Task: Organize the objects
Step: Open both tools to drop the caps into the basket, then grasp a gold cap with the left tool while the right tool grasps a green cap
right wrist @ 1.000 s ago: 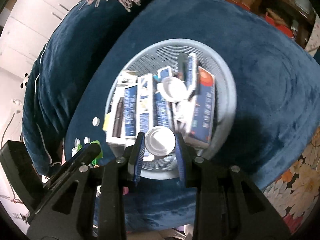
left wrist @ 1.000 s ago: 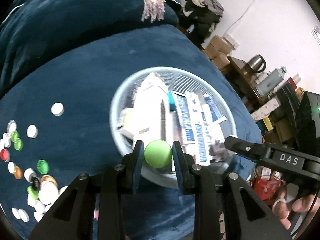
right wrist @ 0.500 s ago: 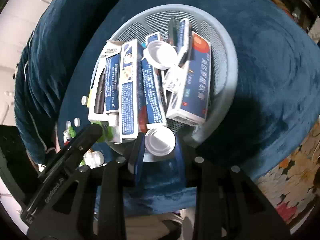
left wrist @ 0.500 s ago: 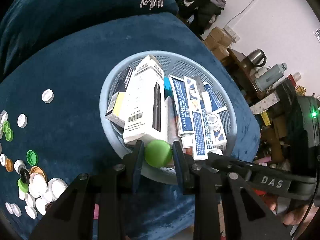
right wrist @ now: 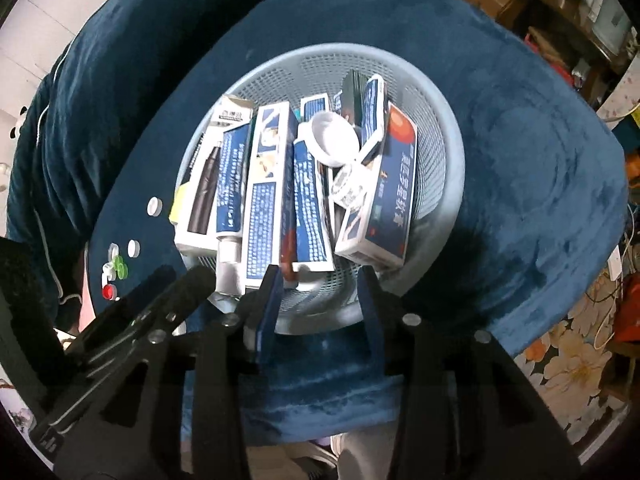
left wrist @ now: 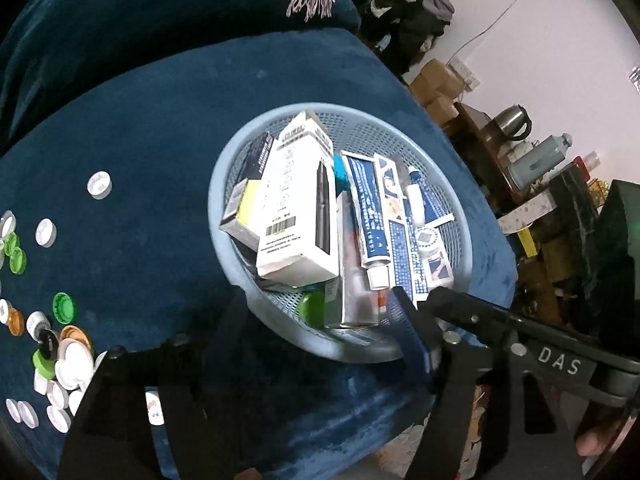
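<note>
1. Left gripper [left wrist: 320,320] is standing with jaws spread wide over the near rim of the blue basket [left wrist: 224,184], holding nothing.
2. Green cap [left wrist: 312,309] is lying inside the basket at its near wall, beside the white box [left wrist: 294,208].
3. Right gripper [right wrist: 320,284] is likewise gaping, empty, above the basket rim.
4. White cap [right wrist: 334,138] is resting tilted atop the toothpaste boxes [right wrist: 264,196].
5. Loose caps [left wrist: 60,344] are lying scattered on the blue cloth [left wrist: 152,128], left of the basket.
</note>
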`<state>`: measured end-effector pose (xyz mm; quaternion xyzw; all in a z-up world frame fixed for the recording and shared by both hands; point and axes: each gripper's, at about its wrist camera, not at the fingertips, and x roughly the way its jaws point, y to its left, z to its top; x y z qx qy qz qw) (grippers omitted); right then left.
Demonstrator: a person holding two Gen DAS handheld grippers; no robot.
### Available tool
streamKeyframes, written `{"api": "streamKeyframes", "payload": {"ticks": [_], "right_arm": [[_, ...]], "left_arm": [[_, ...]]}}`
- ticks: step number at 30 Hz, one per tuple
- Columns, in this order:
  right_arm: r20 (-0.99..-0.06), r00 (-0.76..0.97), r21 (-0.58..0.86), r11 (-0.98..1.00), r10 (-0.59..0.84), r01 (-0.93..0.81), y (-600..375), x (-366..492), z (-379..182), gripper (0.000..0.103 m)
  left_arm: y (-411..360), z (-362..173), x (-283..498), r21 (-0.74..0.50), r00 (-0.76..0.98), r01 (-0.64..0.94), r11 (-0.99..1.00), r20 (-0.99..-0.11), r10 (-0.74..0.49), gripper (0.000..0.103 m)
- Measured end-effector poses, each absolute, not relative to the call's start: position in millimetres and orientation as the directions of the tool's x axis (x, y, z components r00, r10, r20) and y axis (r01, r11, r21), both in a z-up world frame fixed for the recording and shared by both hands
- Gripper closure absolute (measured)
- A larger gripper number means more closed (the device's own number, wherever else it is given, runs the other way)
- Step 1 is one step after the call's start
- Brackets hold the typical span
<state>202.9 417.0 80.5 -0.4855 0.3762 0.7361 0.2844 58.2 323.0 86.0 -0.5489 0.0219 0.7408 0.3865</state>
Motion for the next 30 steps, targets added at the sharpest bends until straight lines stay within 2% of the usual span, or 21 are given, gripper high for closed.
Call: {"api": "streamKeyframes", "payload": {"ticks": [2,4,6,7,8,10,19,30], "right_arm": [[-0.923,-0.38,0.282,-0.561,0.062,-0.778,415.4,201.2,83.9,0.058],[-0.92,-0.383,0.274,-0.566,0.08,-0.778,410.1,194.4,86.7,0.044],[-0.913,-0.394,0.27,-0.573,0.102,-0.774,407.1,191.5,91.0,0.033],[-0.912,-0.395,0.263,-0.576,0.114,-0.774,405.7,190.5,92.4,0.024],[-0.91,-0.396,0.259,-0.58,0.122,-0.773,405.3,191.9,93.6,0.02],[-0.905,-0.405,0.256,-0.596,0.128,-0.761,400.7,183.9,94.2,0.007],[-0.899,-0.416,0.19,-0.733,0.137,-0.653,356.7,131.3,98.9,0.004],[-0.916,-0.397,0.139,-0.885,0.056,-0.444,264.8,50.6,80.4,0.004]], "left_arm": [[316.3,89.2,57.2,-0.385,-0.111,-0.592,-0.707,-0.831,0.546,0.027],[308.8,91.8,54.3,-0.371,-0.131,-0.585,-0.722,-0.835,0.535,0.024],[297.3,93.6,50.1,-0.343,-0.167,-0.568,-0.748,-0.842,0.512,0.012],[289.5,94.7,47.4,-0.325,-0.19,-0.558,-0.763,-0.846,0.499,0.01],[281.3,96.4,44.2,-0.305,-0.215,-0.549,-0.778,-0.849,0.483,0.006],[265.7,99.2,39.4,-0.261,-0.261,-0.536,-0.803,-0.854,0.451,0.005],[187.4,96.2,14.2,-0.187,-0.348,-0.463,-0.866,-0.86,0.372,0.005],[61.6,58.9,-11.3,-0.214,-0.356,-0.276,-0.937,-0.883,0.307,0.005]]}}
